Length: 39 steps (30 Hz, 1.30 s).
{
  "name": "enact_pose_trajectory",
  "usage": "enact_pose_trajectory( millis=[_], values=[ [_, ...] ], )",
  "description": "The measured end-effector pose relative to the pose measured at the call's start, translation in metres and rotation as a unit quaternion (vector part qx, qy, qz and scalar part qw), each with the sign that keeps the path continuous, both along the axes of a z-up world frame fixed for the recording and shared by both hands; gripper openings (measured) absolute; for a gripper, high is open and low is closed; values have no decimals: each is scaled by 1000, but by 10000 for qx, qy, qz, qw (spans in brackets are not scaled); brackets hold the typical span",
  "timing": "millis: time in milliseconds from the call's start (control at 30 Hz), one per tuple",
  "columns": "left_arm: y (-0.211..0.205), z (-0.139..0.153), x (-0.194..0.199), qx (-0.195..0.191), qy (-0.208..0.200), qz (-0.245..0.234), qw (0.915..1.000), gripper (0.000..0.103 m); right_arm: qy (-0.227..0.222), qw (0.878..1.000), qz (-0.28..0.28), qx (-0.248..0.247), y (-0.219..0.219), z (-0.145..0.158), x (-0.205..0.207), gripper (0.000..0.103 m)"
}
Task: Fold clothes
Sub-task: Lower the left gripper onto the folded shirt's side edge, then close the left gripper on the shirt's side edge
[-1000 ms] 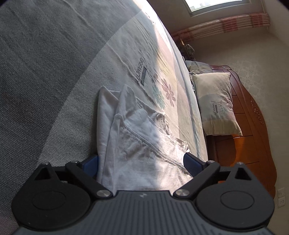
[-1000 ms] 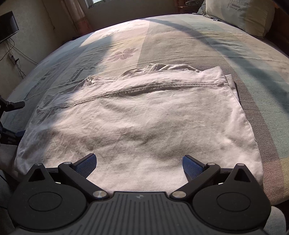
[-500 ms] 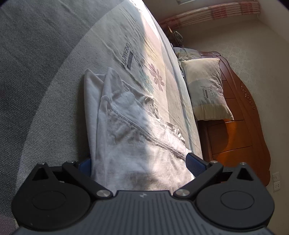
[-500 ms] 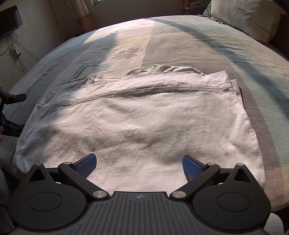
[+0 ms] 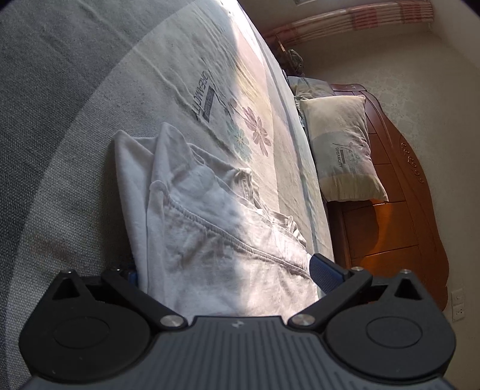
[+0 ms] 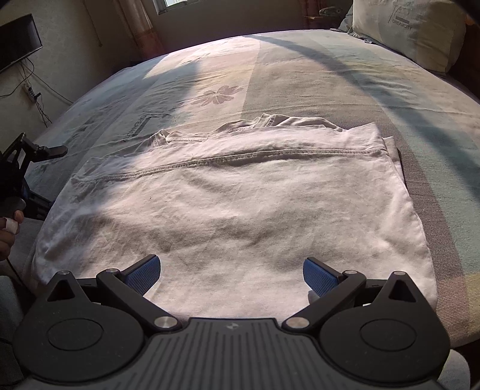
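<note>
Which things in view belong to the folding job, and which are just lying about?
Part of the job:
- white garment, folded flat on the bed
- left tool, open at the garment's side edge
- right tool, open over its near edge

Just lying about:
- bed sheet
- pillow
- wooden headboard
- wall screen
- curtain

Two close wrist views, sharing folded shirt point(image 5: 216, 240)
</note>
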<state>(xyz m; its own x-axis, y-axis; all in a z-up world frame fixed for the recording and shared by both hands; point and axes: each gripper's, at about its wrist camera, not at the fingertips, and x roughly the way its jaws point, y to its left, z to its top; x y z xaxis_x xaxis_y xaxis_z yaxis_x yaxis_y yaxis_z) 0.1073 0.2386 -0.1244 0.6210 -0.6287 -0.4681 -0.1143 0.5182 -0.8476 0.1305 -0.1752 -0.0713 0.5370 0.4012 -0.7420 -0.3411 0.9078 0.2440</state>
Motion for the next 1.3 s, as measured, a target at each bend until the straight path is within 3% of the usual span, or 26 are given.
enact_pose_trajectory(
  millis=[133,267,567,667,800,967,1000,1100,1167,1300],
  values=[
    [-7,0,-25,48,-96,-655,9978,102,65,9999,137,5,1,-2,-3,103],
    [-1,-2,-15,-88,92,-735,9972,102,123,9998,112,63,1,-6,-5,103],
    [-4,0,1,203,-18,-847,9962,101,110,9998,132,52,5,-4,-12,103],
    [1,-2,-5,305,11,-809,9963,86,136,9999,82,12,1,-4,-13,103],
    [11,-8,-11,341,99,-700,9969,55,143,9999,27,2,-5,-5,-14,103],
    [4,-2,-14,817,-155,-953,9920,50,176,9998,-46,-50,-6,-8,-11,103],
    [3,-1,-13,943,-99,-929,9911,44,174,9998,-46,-49,-5,-8,-10,103],
    [8,-6,-13,1188,162,-751,9899,11,161,9999,31,19,-1,-5,-8,103],
    [15,-13,-16,888,270,-533,9943,11,117,9998,114,84,3,-1,-6,103],
    [12,-13,-21,941,198,-418,9945,11,26,9987,355,364,16,6,1,103]
  ],
)
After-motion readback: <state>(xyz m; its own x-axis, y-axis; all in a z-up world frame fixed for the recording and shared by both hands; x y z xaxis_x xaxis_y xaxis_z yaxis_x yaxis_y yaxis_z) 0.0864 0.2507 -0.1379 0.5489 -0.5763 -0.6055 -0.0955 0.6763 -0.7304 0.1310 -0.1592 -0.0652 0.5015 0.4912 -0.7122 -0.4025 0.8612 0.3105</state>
